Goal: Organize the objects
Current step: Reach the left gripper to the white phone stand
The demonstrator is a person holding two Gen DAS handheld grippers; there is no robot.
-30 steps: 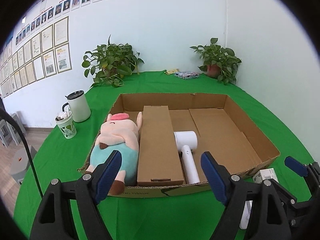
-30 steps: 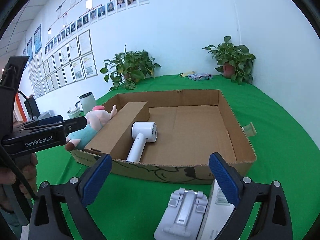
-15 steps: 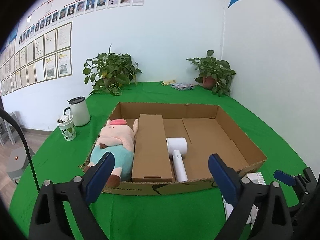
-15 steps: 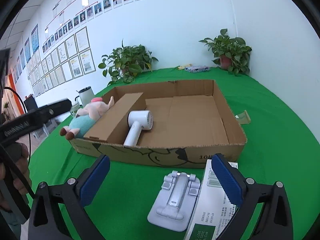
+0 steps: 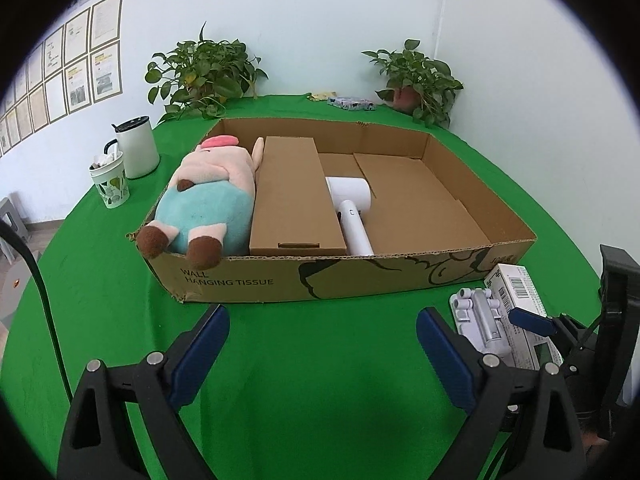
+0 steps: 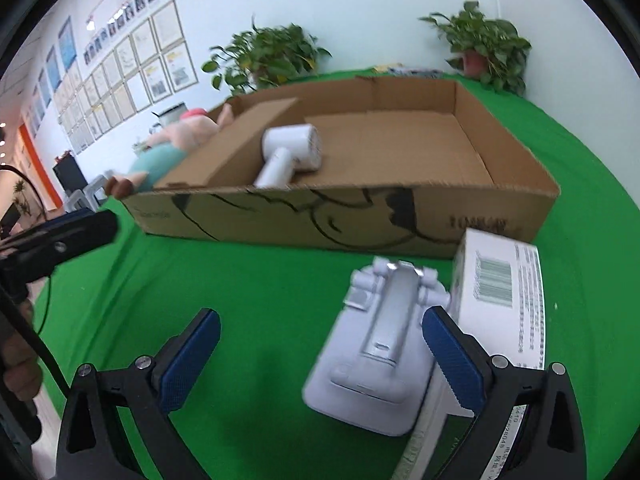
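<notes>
Here both grippers hang low over the green worktop (image 5: 320,360) in front of the cardboard tray (image 5: 240,280); left gripper (image 5: 322,356) wide open, holding nothing; right gripper (image 6: 320,354) also wide open, empty, its right finger (image 6: 450,360) just beside or over the edge of the white folding stand (image 6: 380,344). Stand lies flat outside the tray, close to its front wall, with a white carton (image 6: 504,292) right alongside, probably touching. Already in the tray: plush pig (image 5: 208,200) at the left, feet hanging over the front edge; long brown box (image 5: 294,196) beside it; white hair dryer (image 5: 352,208) against that box; right half bare. Risks, as I judge them: the stand is low and flat, so the fingers may slide over it or pinch the cloth instead; closing now could catch the carton too, since the right finger sits between them or nearly so; right view is smeared, so the exact gap is uncertain. Lifting over the tray wall could clip the rim. Legible writing: "WALL HANGING TISSUE" on the tray front; a barcode on the carton, small print unreadable.
</notes>
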